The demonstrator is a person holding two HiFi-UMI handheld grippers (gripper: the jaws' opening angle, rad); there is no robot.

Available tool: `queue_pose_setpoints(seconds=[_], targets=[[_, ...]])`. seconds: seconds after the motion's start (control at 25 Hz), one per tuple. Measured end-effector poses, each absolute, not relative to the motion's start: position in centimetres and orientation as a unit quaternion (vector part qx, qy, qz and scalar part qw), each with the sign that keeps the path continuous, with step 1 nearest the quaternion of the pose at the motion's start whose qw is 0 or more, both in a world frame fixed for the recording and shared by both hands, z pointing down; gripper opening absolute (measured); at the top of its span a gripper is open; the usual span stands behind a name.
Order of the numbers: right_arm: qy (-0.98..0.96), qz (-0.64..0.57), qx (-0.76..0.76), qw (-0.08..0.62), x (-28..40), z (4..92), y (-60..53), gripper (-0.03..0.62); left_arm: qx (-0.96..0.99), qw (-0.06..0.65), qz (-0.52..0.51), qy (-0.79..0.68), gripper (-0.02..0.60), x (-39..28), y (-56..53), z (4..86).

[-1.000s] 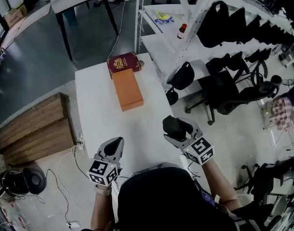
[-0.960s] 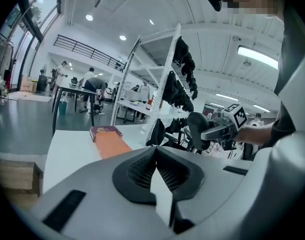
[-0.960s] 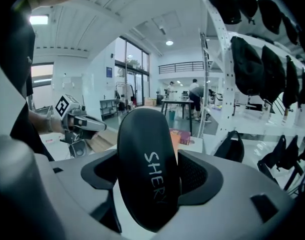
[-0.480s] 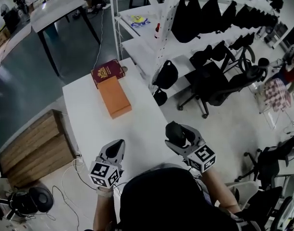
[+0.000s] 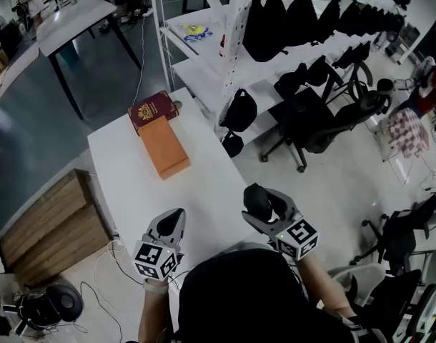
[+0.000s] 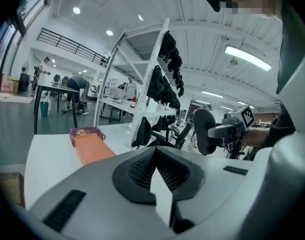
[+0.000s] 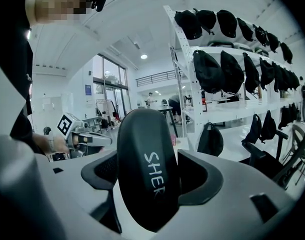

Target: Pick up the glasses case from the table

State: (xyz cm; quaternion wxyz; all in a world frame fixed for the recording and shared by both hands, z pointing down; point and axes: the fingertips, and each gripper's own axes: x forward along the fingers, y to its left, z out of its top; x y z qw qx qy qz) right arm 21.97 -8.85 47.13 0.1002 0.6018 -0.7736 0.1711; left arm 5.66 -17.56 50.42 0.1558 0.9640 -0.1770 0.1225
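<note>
Right tongs [image 5: 264,201] clamped on black glasses case [image 7: 147,169], by near right bench [image 5: 129,174] edge. Left tongs [image 5: 173,219] together, empty. Orange box [image 5: 164,147] far.

A: The black oval glasses case [image 7: 148,174] clamped in the right tool [image 5: 261,204] — is it a hard shell?
B: It looks so: smooth, matt black, with white lettering on the skin. The tool's body is matt grey plastic, and its pads [image 7: 103,170] are black and finely ribbed. The left tool [image 5: 169,222] has the same finish.
A: And the white tabletop [image 5: 125,177]?
B: Smooth, with a faint satin look. The orange rectangular box [image 5: 164,147] is matt and cardboard-like. The maroon booklet [image 5: 151,110] carries a shiny gold stamp.
A: Around it?
B: A rough bare-wood crate [image 5: 46,227], a white painted metal shelf rack [image 5: 234,34] hung with black cloth bags [image 5: 264,23] — and a grey floor [image 5: 32,134] with a dull sheen.
</note>
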Motion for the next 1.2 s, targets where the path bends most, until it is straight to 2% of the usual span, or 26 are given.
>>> queue_pose_setpoints(seconds=[1.2], targets=[[-0.774, 0.175, 0.596, 0.122, 22.6, 48.8, -9.1, 0.36, 0.958, 0.161, 0.132, -0.196, 0.018, 5.6, -17.2, 50.7]])
